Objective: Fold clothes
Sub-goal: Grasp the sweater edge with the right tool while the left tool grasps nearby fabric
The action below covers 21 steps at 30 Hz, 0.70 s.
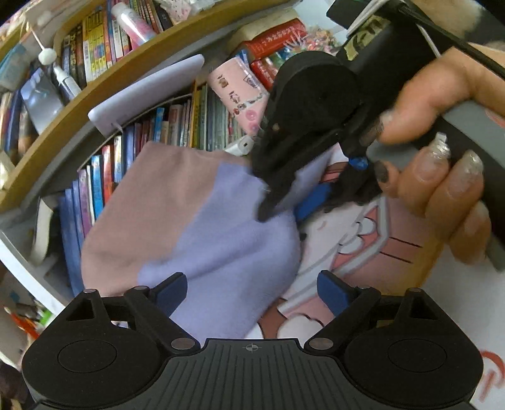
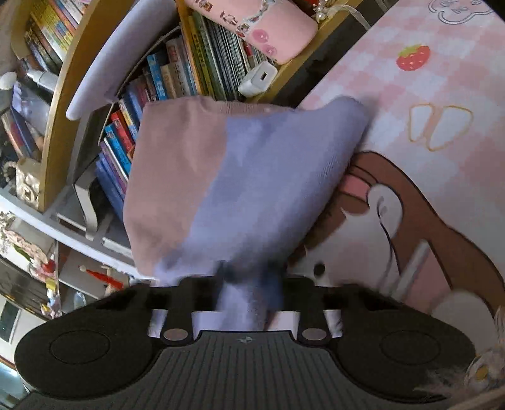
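A soft garment [image 1: 202,227], part dusty pink and part lavender, hangs lifted above a cartoon-printed mat [image 1: 372,252]. My left gripper [image 1: 252,290] is open, its blue pads on either side of the lavender cloth without pinching it. My right gripper [image 1: 281,202] shows in the left wrist view, held by a hand, shut on the garment's upper edge. In the right wrist view the right gripper [image 2: 249,284] is shut on a bunched lavender fold of the garment [image 2: 240,176], which hangs out in front of it.
A curved wooden bookshelf [image 1: 104,94] full of books stands behind the garment. A pink pouch [image 2: 268,28] and a white charger [image 2: 257,79] lie on the shelf. The pink checked mat [image 2: 426,110] with a strawberry print covers the table on the right.
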Motion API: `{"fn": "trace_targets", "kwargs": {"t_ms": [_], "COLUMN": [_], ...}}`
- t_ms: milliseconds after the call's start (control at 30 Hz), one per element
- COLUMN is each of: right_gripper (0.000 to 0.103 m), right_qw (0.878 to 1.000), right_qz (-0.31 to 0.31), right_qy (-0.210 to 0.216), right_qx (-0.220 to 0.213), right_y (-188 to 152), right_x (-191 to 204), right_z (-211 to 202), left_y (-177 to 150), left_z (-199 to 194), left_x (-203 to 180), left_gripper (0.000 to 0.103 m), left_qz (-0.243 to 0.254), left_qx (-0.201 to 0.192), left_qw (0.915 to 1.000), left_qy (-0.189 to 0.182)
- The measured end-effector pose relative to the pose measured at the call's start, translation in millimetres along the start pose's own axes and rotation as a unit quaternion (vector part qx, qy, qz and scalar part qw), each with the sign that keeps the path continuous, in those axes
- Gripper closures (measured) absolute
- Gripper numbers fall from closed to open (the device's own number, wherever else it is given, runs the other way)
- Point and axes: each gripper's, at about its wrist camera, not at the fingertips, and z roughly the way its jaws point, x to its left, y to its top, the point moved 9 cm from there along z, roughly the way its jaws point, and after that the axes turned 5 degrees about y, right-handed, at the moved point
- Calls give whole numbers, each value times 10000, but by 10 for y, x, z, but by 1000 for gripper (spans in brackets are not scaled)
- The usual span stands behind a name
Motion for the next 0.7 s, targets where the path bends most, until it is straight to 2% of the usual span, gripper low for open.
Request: {"fn": "trace_targets", "kwargs": {"t_ms": [67,167,200,233,267,300,333,400,467,500,600,667,700], "right_gripper": [94,95,95,95,95,95,95,87,63,62,65,86,88], "right_qw": [9990,9912,9901,9901,9904,9914,9915,9901,9886,9894,9904,9901,9900], "right_qz": [108,39,3,-11,-1,109,315,719,949,957,1102,1220,1239], "right_qy": [405,1194,1268,1260,1238,1189,1184,1178,1148,1069,802,673,661], "right_qx": [-172,-563,-610,-618,-609,-536,-433,-241,-215,-244,-222,-166,-122], "right_y": [30,104,112,120,124,114,87,31,-23,-25,-62,-100,-125], "right_x": [112,360,395,401,397,356,293,171,96,75,-43,-121,-126], "right_z": [-91,-330,-364,-373,-373,-344,-309,-248,-241,-250,-251,-250,-256], "left_y": [17,28,23,12,-6,-29,-50,-34,10,14,-94,-197,-248], "left_z": [76,164,194,225,256,288,295,209,-44,-186,-553,-743,-838], "left_x": [27,72,102,142,206,285,378,577,703,719,701,677,665], "left_gripper": [12,15,31,57,70,92,98,99,99,99,99,99,99], "left_qz": [26,210,323,446,431,339,100,-517,-765,-796,-962,-1123,-1204], "left_qx": [29,-10,-26,-38,-1,64,123,103,-164,-293,-411,-385,-373], "left_qw": [9999,9989,9979,9964,9960,9962,9974,9977,9965,9962,9944,9923,9909], "left_qy": [137,419,560,721,787,800,701,427,291,195,-159,-365,-468]}}
